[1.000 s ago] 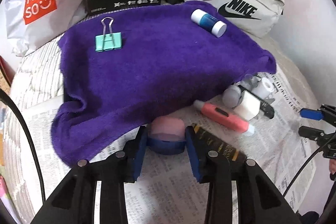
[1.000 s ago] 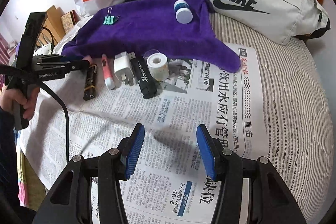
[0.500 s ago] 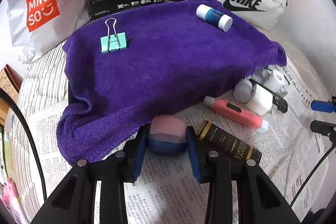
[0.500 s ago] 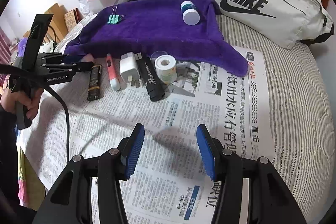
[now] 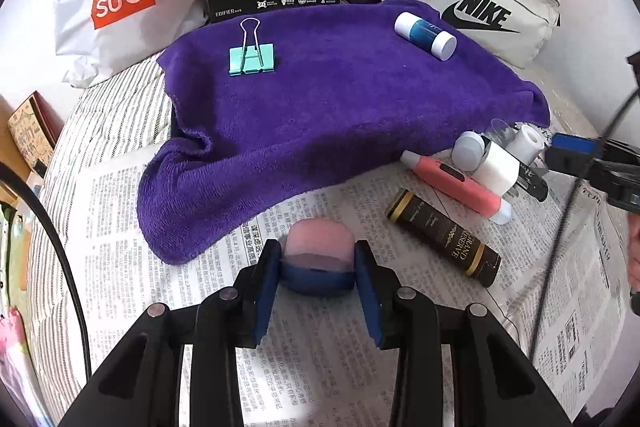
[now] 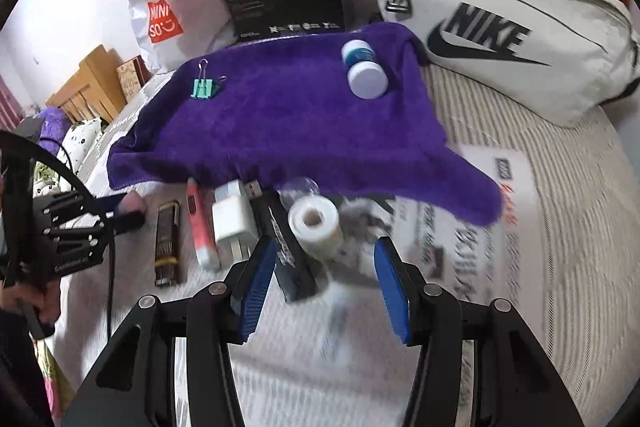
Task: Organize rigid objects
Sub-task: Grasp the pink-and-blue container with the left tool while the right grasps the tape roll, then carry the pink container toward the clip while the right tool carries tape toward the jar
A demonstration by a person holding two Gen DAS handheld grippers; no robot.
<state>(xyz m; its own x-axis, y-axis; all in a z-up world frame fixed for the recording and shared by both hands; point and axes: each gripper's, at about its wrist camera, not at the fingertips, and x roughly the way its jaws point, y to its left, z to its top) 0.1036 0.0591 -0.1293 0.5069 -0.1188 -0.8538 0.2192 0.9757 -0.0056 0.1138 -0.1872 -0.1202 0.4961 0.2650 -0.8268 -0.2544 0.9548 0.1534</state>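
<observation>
left gripper clamps a pink-capped blue jar over the newspaper; right gripper gapes empty nr the tape roll & could knock the row askew.

Two wrist fisheyes angled steeply down, close over the newspaper, sharing the purple towel; right view perhaps motion-blurred.

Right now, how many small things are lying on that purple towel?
2. A green binder clip sits near the purple towel's far left, a blue-and-white bottle lies near its far right. Anything under the towel would be hidden.
</observation>
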